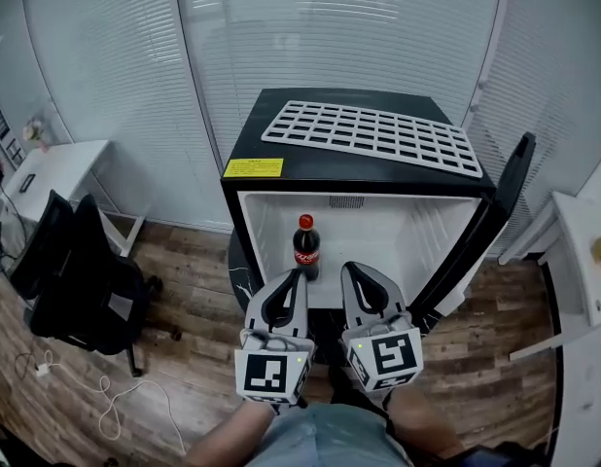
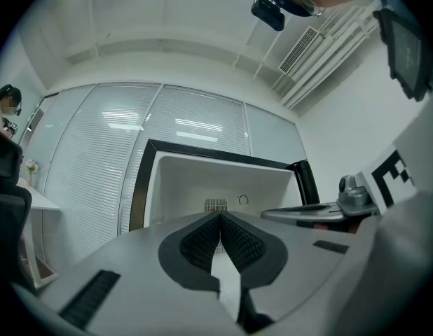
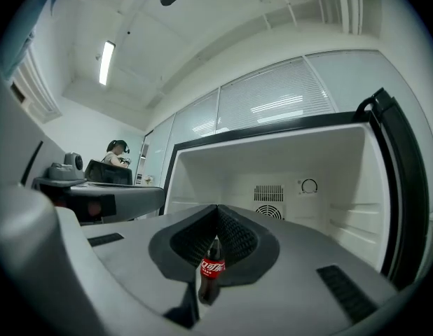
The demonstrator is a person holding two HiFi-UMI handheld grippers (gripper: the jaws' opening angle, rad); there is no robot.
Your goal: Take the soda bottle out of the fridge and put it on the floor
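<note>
A cola soda bottle [image 1: 306,247] with a red cap and label stands upright at the left inside the open black fridge [image 1: 281,166], on its white floor. My left gripper [image 1: 299,272] is shut and empty, its tips just in front of the bottle's base. My right gripper [image 1: 347,267] is also shut and empty, a little right of the bottle. In the right gripper view the bottle [image 3: 211,271] shows through the gap behind the closed tips of that gripper [image 3: 217,207]. The left gripper view shows the left gripper [image 2: 220,215] with its jaws meeting, facing the fridge's white interior [image 2: 202,180].
The fridge door [image 1: 495,212] stands open at the right. A white grid shelf [image 1: 373,136] lies on the fridge top. A black office chair [image 1: 82,270] and a white desk [image 1: 48,178] stand at the left, a cable [image 1: 106,397] lies on the wood floor. White table [image 1: 583,251] at right.
</note>
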